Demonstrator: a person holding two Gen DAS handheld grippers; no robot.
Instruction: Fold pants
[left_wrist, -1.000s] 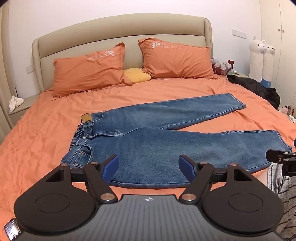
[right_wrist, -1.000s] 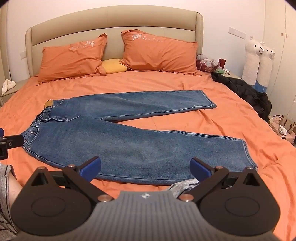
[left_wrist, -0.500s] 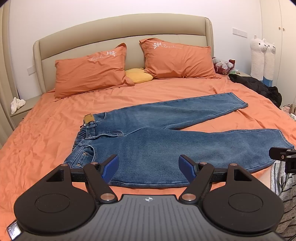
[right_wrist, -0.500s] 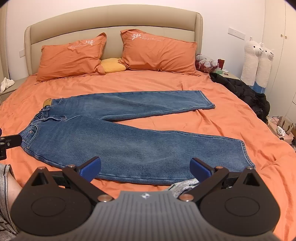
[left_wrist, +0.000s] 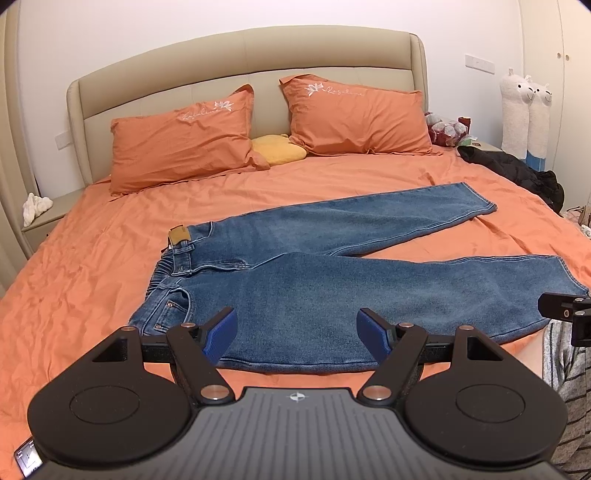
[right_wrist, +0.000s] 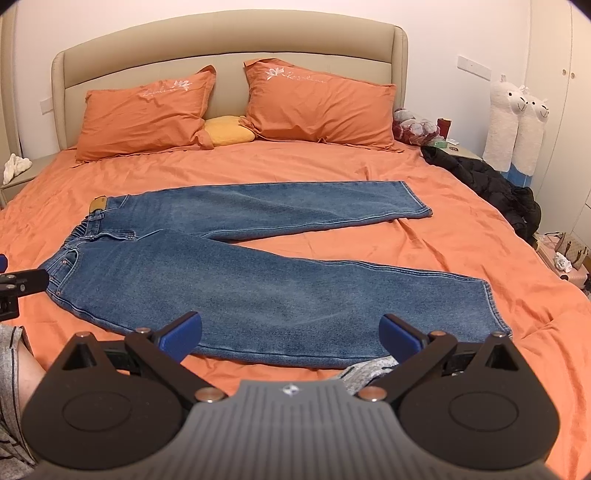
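Blue jeans (left_wrist: 332, 273) lying flat on the orange bed (left_wrist: 92, 258), waist end toward the left side, two legs spread apart like a V toward the right. Near leg's bottom edge partly hidden behind the left tool (left_wrist: 297, 334) in its own view, and behind the right tool (right_wrist: 290, 334) in the other view. Far side of the jeans' waist hard to make out, just a bunched band and a brown patch (left_wrist: 179, 234). Left tool wide open, blue pads far apart, holding nothing, hanging just this side of the jeans' near edge by the hip. Right tool also wide open, holding nothing, just this side of the jeans' near leg. A black bit of each tool peeking in at the edge of the other's view, cut off. A striped sleeve (left_wrist: 569, 373) beside the jeans' hem end, cut off by the frame. A scrap of grey cloth (right_wrist: 364, 371) under the near leg's edge, mostly hidden. Lots of bare orange sheet left of the jeans' waist and beyond the far leg, up to two orange pillows (left_wrist: 184, 142) and a small yellow cushion (left_wrist: 279, 149). A black jacket (right_wrist: 484, 184) on the bed's right edge, well apart from the jeans' far hem. Two white plush llamas (right_wrist: 515, 125) against the wall past the jacket.
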